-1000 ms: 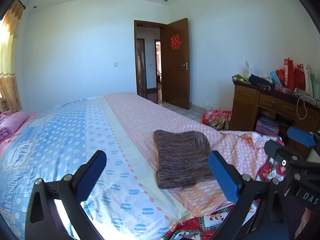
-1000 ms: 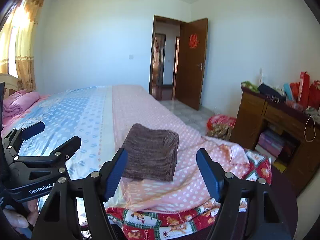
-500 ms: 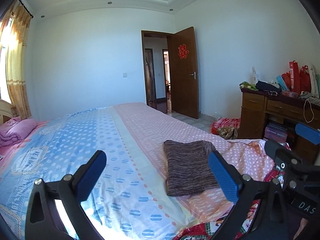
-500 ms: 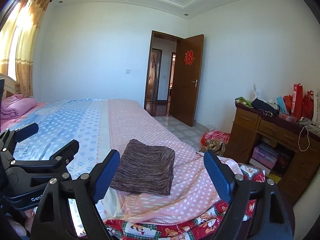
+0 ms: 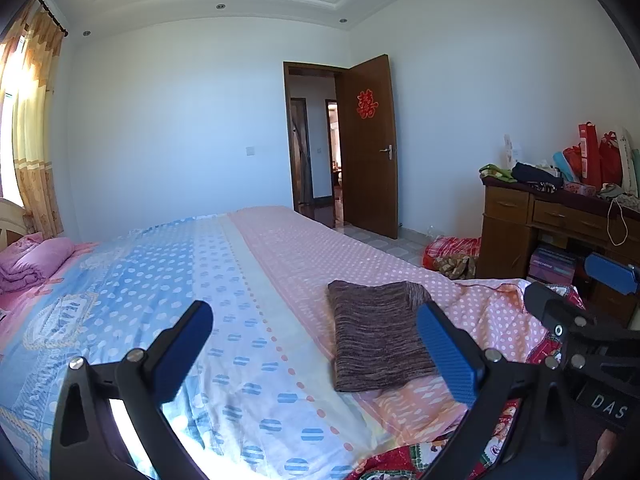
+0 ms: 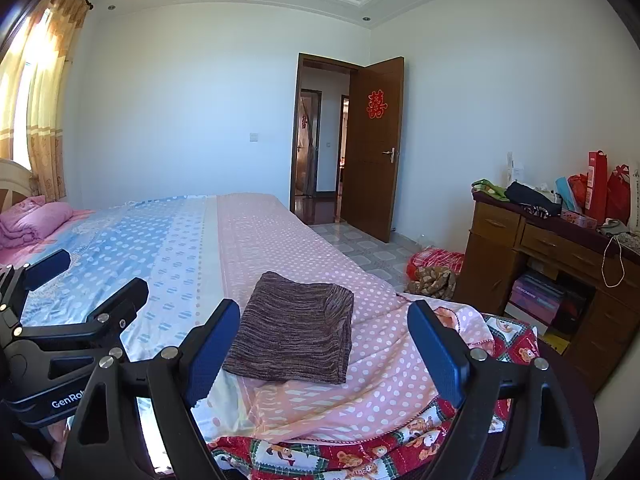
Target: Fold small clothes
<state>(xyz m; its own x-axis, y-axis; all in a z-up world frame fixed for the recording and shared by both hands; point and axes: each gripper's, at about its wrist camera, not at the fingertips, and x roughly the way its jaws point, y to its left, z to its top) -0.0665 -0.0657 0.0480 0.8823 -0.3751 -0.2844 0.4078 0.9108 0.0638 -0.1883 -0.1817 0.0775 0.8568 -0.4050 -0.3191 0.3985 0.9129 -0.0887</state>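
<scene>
A brown striped knit garment (image 5: 378,330) lies folded flat in a neat rectangle on the pink dotted part of the bed; it also shows in the right wrist view (image 6: 294,330). My left gripper (image 5: 318,350) is open and empty, held above the bed's near edge, back from the garment. My right gripper (image 6: 324,350) is open and empty too, also back from the garment. Each gripper shows at the edge of the other's view: the right one (image 5: 576,308), the left one (image 6: 86,280).
The bed (image 5: 200,264) has a blue and pink dotted sheet, with a red cartoon-print blanket (image 6: 360,444) at its near edge. A pink quilt (image 5: 32,258) lies at the far left. A cluttered wooden desk (image 6: 560,248) stands at the right. A bundle (image 6: 434,270) lies on the floor.
Both grippers have pulled back and tilted upward, so more wall and ceiling shows. The folded garment has stayed in place. Both jaws have stayed open.
</scene>
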